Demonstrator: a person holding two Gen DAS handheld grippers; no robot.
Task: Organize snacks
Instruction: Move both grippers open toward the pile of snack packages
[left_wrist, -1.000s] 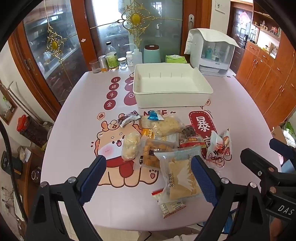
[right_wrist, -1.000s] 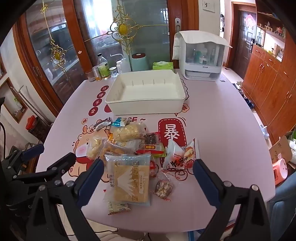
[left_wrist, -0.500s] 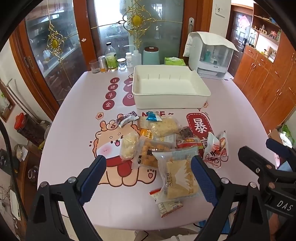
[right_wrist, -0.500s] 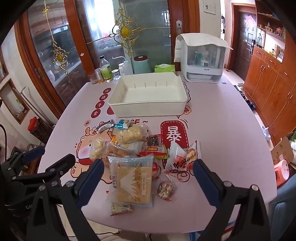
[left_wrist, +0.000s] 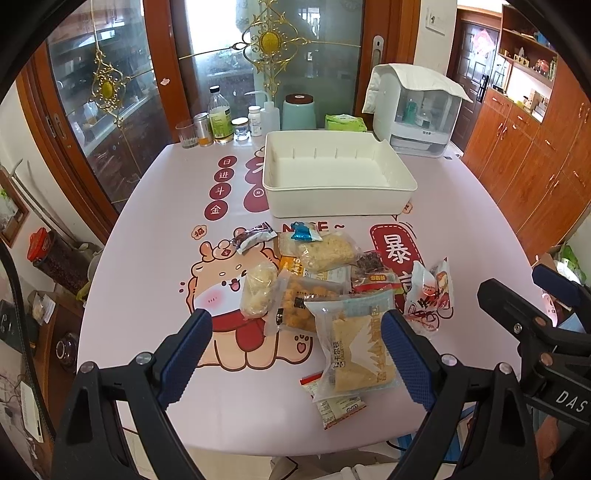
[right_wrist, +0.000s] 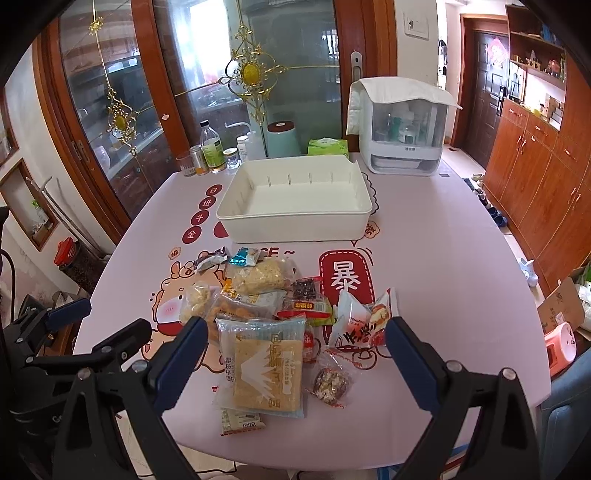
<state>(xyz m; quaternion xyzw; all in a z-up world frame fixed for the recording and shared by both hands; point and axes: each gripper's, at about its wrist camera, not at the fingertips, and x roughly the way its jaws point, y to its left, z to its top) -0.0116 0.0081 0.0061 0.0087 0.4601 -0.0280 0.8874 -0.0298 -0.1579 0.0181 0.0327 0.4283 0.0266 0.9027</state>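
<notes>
Several snack packets lie in a pile (left_wrist: 325, 280) on the pink table (left_wrist: 155, 258), also in the right wrist view (right_wrist: 273, 314). The nearest is a large clear bag of yellow cakes (left_wrist: 356, 347) (right_wrist: 264, 365). A red and white packet (left_wrist: 428, 295) (right_wrist: 364, 325) lies at the pile's right. An empty white bin (left_wrist: 338, 177) (right_wrist: 295, 201) stands behind the pile. My left gripper (left_wrist: 297, 350) is open and empty above the near table edge. My right gripper (right_wrist: 295, 358) is open and empty, hovering before the cake bag.
Bottles, jars and a glass (left_wrist: 221, 122) stand at the table's far edge with a teal canister (left_wrist: 299, 110) and a green tissue pack (left_wrist: 345, 123). A white covered appliance (left_wrist: 417, 110) stands at the far right. Wooden cabinets (right_wrist: 535, 177) line the right wall.
Both grippers have drawn back and risen slightly, so the table and snacks sit a little farther off. Both stay open. Nothing on the table has moved.
</notes>
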